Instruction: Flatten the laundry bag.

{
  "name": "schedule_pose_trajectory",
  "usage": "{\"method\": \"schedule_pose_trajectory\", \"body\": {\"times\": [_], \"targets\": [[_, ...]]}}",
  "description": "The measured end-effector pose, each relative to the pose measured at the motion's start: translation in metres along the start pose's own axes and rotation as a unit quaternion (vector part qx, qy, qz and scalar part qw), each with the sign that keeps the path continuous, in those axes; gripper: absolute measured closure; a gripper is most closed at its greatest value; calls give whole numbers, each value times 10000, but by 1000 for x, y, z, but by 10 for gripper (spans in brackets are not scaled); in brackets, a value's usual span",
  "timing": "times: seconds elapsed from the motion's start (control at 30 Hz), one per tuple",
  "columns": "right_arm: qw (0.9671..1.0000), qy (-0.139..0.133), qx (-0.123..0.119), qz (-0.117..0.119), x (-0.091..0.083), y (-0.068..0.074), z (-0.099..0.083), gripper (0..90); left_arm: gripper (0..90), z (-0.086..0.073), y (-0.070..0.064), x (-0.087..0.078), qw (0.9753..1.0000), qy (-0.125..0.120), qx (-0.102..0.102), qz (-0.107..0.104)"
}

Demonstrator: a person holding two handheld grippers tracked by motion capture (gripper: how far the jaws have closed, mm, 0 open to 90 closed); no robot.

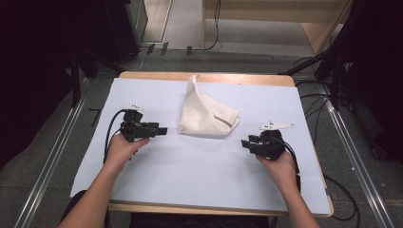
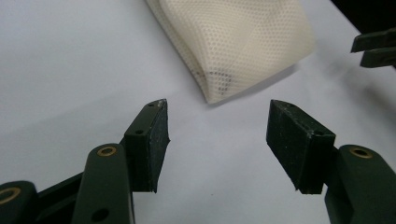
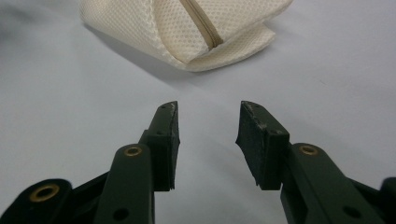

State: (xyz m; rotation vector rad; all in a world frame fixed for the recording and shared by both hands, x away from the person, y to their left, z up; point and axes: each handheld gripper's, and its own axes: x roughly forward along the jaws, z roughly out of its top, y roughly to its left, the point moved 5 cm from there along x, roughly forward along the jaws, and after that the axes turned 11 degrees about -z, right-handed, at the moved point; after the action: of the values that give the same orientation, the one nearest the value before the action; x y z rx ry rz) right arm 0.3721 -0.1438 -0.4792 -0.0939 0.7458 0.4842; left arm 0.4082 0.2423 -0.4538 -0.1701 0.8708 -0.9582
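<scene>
Two grippers flank the cream mesh bag (image 1: 207,113): left gripper (image 1: 162,130) wide open and empty, right gripper (image 1: 244,143) partly open, empty.

A recording lab or studio is indicated: a wooden table (image 1: 209,76) is covered with a plain white sheet (image 1: 190,166) and flanked by metal floor rails (image 1: 52,161). Black stand legs (image 1: 309,66) and loose cables (image 1: 342,199) are spread over grey carpet, and pale wooden shelving (image 1: 285,14) is seen behind.
</scene>
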Motion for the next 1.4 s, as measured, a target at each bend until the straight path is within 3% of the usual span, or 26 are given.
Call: {"method": "schedule_pose_trajectory", "body": {"times": [0.2,0.4,0.53,0.7,0.87,1.13,1.4], "targets": [[9999,126,-43,62,3,2,-2,588,397,-1,0,4,9998,120,105,87],[9999,82,-44,140,3,7,1,660,393,-2,0,4,9997,195,140,89],[9999,55,-117,104,4,11,6,704,392,-2,0,2,9995,225,173,124],[9999,-2,-3,144,10,16,17,744,392,-2,-1,1,9996,224,172,89],[9998,21,-118,145,15,21,25,762,392,-3,-1,-1,9996,231,146,114],[9996,-63,-133,235,25,27,56,706,393,-4,1,-6,9997,172,89,129],[9991,88,-313,287,53,42,93,667,393,-8,3,-10,9998,158,17,130]]}}
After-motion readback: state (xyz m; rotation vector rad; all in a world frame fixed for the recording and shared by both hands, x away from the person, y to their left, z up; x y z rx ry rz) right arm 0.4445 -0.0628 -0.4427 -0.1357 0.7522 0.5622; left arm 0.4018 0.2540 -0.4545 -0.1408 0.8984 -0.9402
